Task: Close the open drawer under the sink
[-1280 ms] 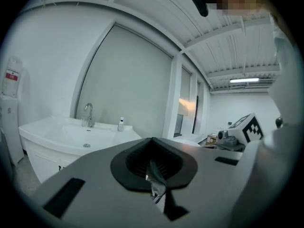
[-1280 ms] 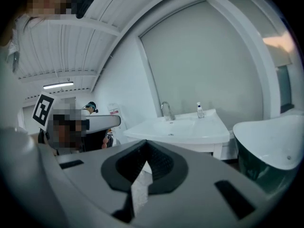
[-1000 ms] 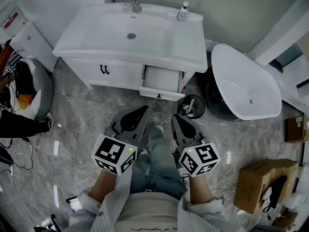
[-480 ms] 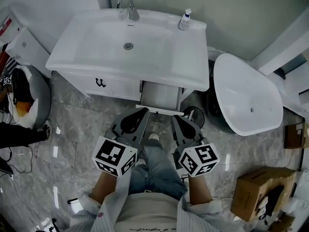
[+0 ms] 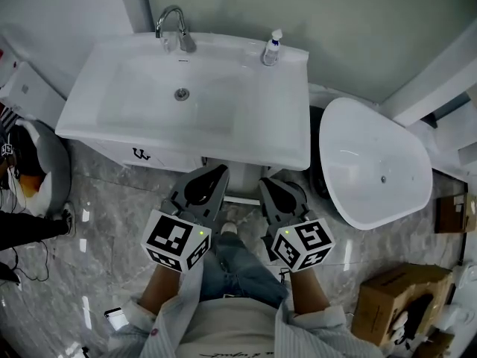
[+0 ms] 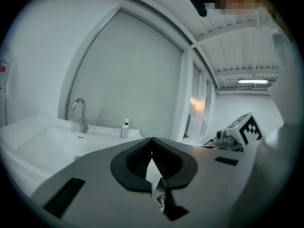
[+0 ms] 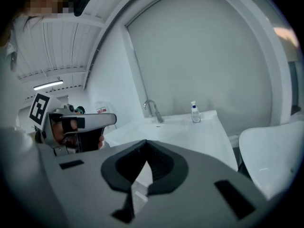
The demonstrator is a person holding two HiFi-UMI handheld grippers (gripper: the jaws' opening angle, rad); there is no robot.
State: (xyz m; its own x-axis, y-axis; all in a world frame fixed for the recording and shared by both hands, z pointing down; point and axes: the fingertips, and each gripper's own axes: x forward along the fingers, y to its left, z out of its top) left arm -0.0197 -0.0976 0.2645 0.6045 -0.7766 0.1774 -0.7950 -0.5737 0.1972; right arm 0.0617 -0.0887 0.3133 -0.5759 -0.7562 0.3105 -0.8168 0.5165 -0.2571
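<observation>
Since a moment before, the sink (image 5: 297, 144) came closer and the drawer (image 5: 242, 199) sat almost all under it, peeking out between the left claw (image 5: 220, 170) and right claw (image 5: 265, 182), both pinched shut on nothing, so a straight, gentle push looked best.

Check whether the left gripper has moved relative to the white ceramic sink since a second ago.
Yes. The left gripper has advanced toward the white ceramic sink; its tongs now overlap the sink's front rim.
</observation>
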